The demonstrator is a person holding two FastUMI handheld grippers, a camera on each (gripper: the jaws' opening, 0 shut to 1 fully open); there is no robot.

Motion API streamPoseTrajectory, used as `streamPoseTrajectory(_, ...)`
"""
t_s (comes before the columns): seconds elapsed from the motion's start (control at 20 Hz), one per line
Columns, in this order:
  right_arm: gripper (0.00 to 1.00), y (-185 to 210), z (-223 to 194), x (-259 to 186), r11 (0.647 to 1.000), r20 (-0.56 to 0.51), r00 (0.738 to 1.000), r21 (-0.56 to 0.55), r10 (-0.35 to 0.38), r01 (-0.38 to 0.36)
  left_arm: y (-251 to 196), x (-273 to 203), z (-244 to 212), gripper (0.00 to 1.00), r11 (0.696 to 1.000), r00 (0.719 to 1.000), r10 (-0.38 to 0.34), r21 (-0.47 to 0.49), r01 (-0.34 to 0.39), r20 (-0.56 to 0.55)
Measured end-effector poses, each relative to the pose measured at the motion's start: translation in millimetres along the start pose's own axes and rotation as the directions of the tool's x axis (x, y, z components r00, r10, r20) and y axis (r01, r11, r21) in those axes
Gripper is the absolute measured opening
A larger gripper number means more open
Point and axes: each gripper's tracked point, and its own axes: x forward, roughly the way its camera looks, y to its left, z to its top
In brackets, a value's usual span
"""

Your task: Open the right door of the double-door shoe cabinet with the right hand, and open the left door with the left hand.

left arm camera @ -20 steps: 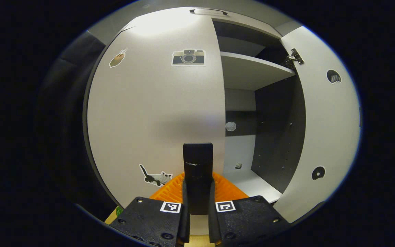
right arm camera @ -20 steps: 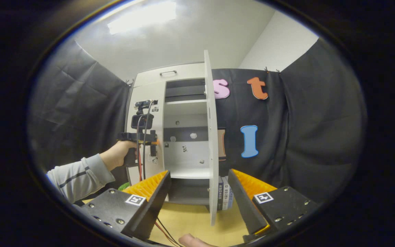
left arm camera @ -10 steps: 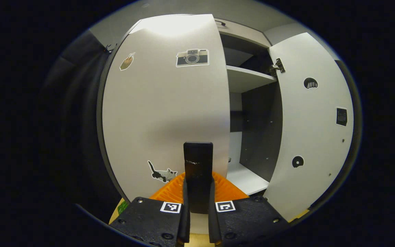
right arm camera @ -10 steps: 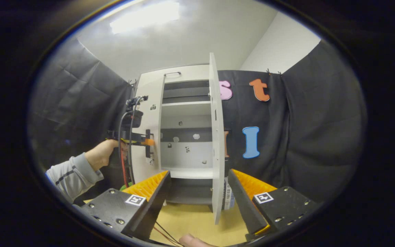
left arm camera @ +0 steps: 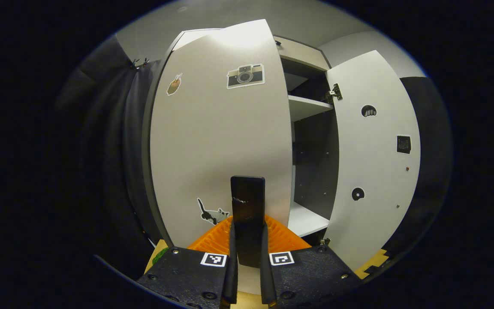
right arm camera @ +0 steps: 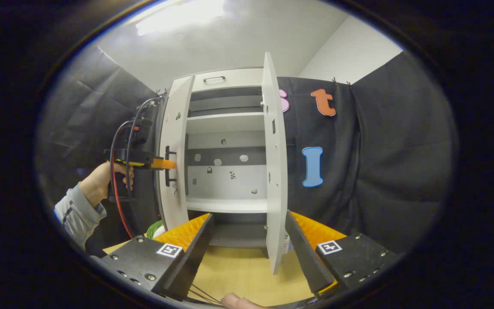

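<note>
The left gripper (left arm camera: 247,240) is clamped on the black handle (left arm camera: 247,201) of the half-open left door (left arm camera: 217,146), while the right gripper (right arm camera: 249,240), jaws spread and empty, hangs before the cabinet (right arm camera: 225,128), whose right door (right arm camera: 272,163) stands wide open.

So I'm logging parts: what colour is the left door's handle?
Black handle, clearest in the left gripper view.

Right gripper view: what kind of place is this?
Likely a staged recording booth, not a home: black cloth wall draped behind a white shoe cabinet standing on a wooden tabletop, and a person's hand working the left gripper.
</note>
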Motion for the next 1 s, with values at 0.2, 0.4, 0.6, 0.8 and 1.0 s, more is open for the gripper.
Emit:
streamPoseTrajectory(0.2, 0.99, 3, -2, 1, 1.000, 0.003, 1.000, -0.002, 0.008, -0.008, 14, -22, 0, 0.22, 1.000, 1.000, 0.003, 0.013, -0.003, 0.010)
streamPoseTrajectory(0.4, 0.99, 10, -1, 2, 1.000, 0.010, 1.000, 0.005, 0.020, -0.020, 35, -47, -1, 0.22, 0.999, 1.000, 0.022, 0.028, -0.022, 0.012)
streamPoseTrajectory(0.6, 0.99, 19, -4, 4, 0.999, 0.008, 0.999, 0.017, 0.031, -0.031, 59, -69, -1, 0.21, 0.998, 0.998, 0.056, 0.041, -0.057, 0.022)
streamPoseTrajectory(0.8, 0.99, 28, -8, 11, 0.999, 0.001, 0.999, 0.023, 0.045, -0.045, 90, -85, -1, 0.14, 0.995, 0.996, 0.083, 0.048, -0.084, 0.025)
streamPoseTrajectory(1.0, 0.99, 40, -13, 17, 0.998, -0.008, 0.998, 0.029, 0.060, -0.059, 119, -96, -2, 0.08, 0.989, 0.991, 0.129, 0.071, -0.130, 0.028)
